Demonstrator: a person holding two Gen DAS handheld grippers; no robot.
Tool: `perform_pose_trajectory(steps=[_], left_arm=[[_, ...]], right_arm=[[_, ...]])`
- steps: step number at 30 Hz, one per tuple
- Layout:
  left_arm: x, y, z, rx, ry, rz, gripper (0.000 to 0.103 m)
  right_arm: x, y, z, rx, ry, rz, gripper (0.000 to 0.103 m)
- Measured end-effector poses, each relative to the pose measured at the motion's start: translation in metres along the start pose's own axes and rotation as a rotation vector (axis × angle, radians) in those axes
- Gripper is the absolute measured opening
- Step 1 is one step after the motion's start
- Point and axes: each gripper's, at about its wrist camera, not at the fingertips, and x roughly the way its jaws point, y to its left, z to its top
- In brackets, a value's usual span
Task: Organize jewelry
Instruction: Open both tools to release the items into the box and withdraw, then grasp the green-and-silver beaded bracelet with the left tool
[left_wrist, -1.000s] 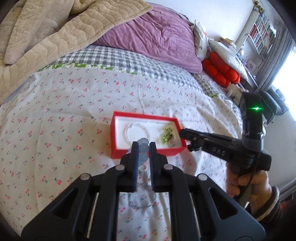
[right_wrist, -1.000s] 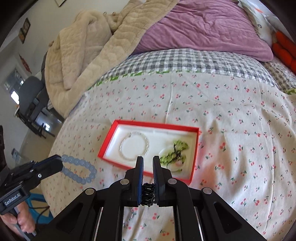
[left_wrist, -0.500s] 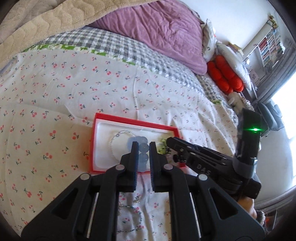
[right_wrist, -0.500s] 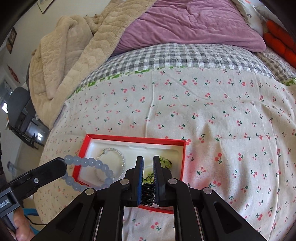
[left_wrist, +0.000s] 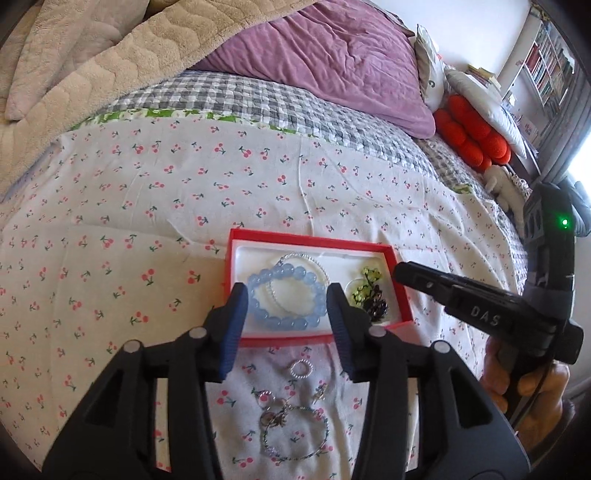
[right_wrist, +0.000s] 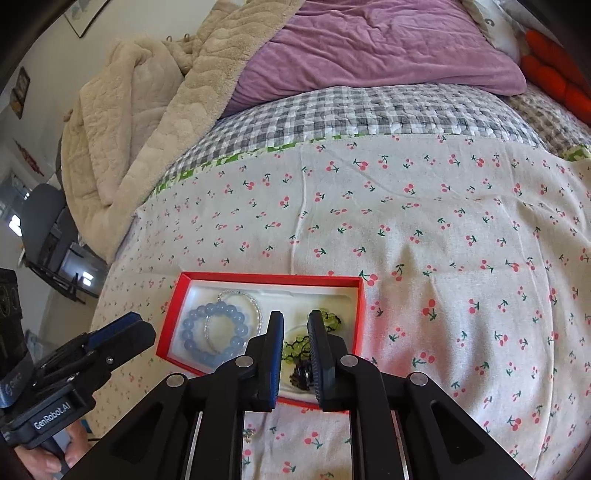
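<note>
Your left gripper (left_wrist: 287, 295) has just been opening: the jaws are wide apart and grip nothing. In its own view the blue bracelet (left_wrist: 258, 280) shows in the gap between the fingers, but it lies flat in the box (left_wrist: 310, 242) and neither pad touches it. It sits in the box's 9 o'clock half, overlapping the silver bracelet (left_wrist: 303, 255), which pokes out toward 12. The green piece (left_wrist: 364, 286) and the dark piece (left_wrist: 375, 306) sit in the 3 o'clock half, the dark one toward 6 of the green one. Your right gripper (right_wrist: 295, 319) hangs over that half with its jaws a narrow gap apart and nothing pinched. In its own view the dark piece (right_wrist: 301, 373) lies on the box floor below the gap, touching the green piece (right_wrist: 327, 317). That view also shows the blue bracelet (right_wrist: 192, 325) at 9 in the box (right_wrist: 269, 277), with the left gripper's tips just outside the red rim at 8. Loose on the sheet (left_wrist: 147, 206), at 6 o'clock from the box, lie a small ring (left_wrist: 301, 369), a charm cluster (left_wrist: 271, 398) and a thin bangle (left_wrist: 325, 424). The ring is nearest the box, and the bangle touches the cluster. The box sits flat on the sheet, lid off.
</note>
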Motion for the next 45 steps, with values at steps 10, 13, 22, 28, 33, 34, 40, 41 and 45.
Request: perform_pose_trajectory(steps=[10,13,22,28,33,34,40,41,45], left_arm=[[-0.02,0.005,-0.025,0.023,0.005,0.105,0.079],[-0.023,0.009,-0.035,0.036,0.015,0.137,0.081],[-0.023,0.021,-0.072,0.086,0.094,0.174,0.083],[-0.025,0.028,-0.095,0.109,0.135,0.161,0.083],[-0.025,0.029,-0.11,0.128,0.165,0.131,0.083],[-0.024,0.029,-0.112,0.134,0.169,0.125,0.083],[-0.014,0.016,-0.127,0.186,0.205,0.069,0.072],[-0.012,0.013,-0.129,0.2,0.215,0.053,0.065],[0.001,-0.001,-0.132,0.249,0.231,0.022,0.049]], right_arm=[[-0.023,0.009,-0.019,-0.076,0.016,0.001,0.016],[-0.027,0.009,-0.027,-0.09,0.029,-0.006,0.021],[-0.046,0.011,-0.053,-0.127,0.014,-0.027,0.075],[-0.035,0.007,-0.078,-0.142,0.043,-0.056,0.078],[-0.021,0.003,-0.099,-0.135,0.099,-0.059,0.078],[-0.02,0.004,-0.101,-0.136,0.105,-0.062,0.078],[-0.015,0.008,-0.114,-0.149,0.131,-0.059,0.078],[-0.014,0.008,-0.115,-0.152,0.134,-0.059,0.078],[-0.009,0.008,-0.119,-0.164,0.143,-0.057,0.078]])
